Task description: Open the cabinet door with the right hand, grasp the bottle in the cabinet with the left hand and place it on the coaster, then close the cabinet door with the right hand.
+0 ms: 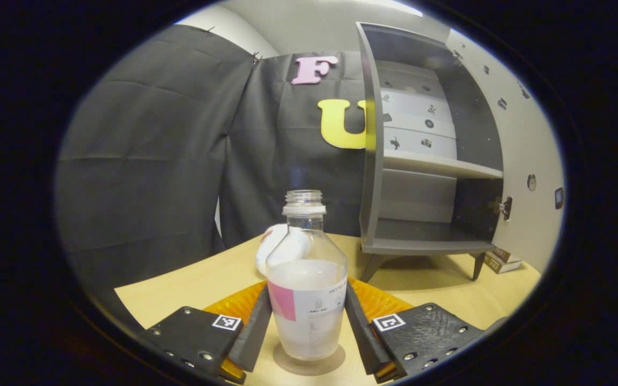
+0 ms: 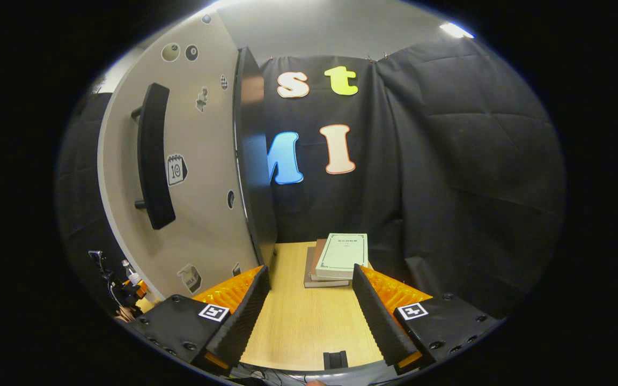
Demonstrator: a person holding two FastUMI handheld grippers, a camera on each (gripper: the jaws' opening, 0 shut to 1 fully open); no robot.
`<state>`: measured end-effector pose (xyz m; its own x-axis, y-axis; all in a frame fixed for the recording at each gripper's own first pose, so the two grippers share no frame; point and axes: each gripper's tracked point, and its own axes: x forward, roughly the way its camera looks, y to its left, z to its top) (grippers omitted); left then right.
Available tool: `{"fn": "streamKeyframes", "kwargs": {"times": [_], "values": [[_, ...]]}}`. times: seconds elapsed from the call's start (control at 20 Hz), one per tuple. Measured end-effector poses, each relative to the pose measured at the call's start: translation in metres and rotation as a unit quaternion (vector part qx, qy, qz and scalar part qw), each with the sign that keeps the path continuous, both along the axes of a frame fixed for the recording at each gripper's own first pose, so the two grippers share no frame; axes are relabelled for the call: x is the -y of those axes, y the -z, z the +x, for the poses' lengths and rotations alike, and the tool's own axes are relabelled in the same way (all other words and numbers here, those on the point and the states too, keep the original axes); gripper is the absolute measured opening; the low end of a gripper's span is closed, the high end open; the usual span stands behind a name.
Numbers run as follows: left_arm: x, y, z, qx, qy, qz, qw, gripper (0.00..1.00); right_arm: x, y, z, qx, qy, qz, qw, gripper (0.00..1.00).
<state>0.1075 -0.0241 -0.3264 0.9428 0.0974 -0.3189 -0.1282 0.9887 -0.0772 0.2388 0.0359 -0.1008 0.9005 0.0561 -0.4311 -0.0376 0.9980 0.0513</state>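
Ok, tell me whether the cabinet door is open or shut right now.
Open. The left gripper view shows the cabinet interior and its bare shelves, and the right gripper view shows the door swung out with its handle facing the camera.

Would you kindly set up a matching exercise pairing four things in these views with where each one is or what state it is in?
Things:
1. bottle
2. cabinet door
3. stack of books
4. right tool

Places or states:
A. swung open
B. lying on the table beyond the open fingers
C. standing on the coaster between the left tool's fingers
D. open, holding nothing

Pairs: 1-C, 2-A, 3-B, 4-D
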Motion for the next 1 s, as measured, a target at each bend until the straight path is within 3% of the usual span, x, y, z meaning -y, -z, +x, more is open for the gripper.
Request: {"fn": "streamKeyframes", "kwargs": {"times": [0.2, 0.45, 0.75, 0.8, 0.95, 1.0], "values": [[0.011, 0.023, -0.007, -0.009, -0.013, -0.014, 1.000, 0.72, -0.008, 0.011, -0.001, -0.019, -0.015, -0.018, 1.000, 0.98], [0.009, 0.028, -0.013, 0.004, -0.029, 0.004, 1.000, 0.72, -0.016, 0.005, 0.001, -0.008, -0.022, -0.012, 1.000, 1.00], [0.018, 0.042, -0.020, -0.018, -0.018, 0.012, 1.000, 0.72, -0.012, 0.012, -0.002, -0.019, -0.014, -0.008, 1.000, 0.98], [0.021, 0.044, -0.022, -0.021, -0.014, 0.010, 1.000, 0.72, -0.013, 0.011, -0.002, -0.018, -0.013, -0.006, 1.000, 0.93], [0.020, 0.041, -0.027, -0.021, -0.014, 0.026, 0.999, 0.78, -0.014, 0.013, -0.004, -0.018, -0.014, -0.008, 1.000, 0.98], [0.019, 0.038, -0.027, -0.018, -0.014, 0.028, 0.999, 0.87, -0.014, 0.014, -0.005, -0.019, -0.014, -0.010, 1.000, 0.98]]}}
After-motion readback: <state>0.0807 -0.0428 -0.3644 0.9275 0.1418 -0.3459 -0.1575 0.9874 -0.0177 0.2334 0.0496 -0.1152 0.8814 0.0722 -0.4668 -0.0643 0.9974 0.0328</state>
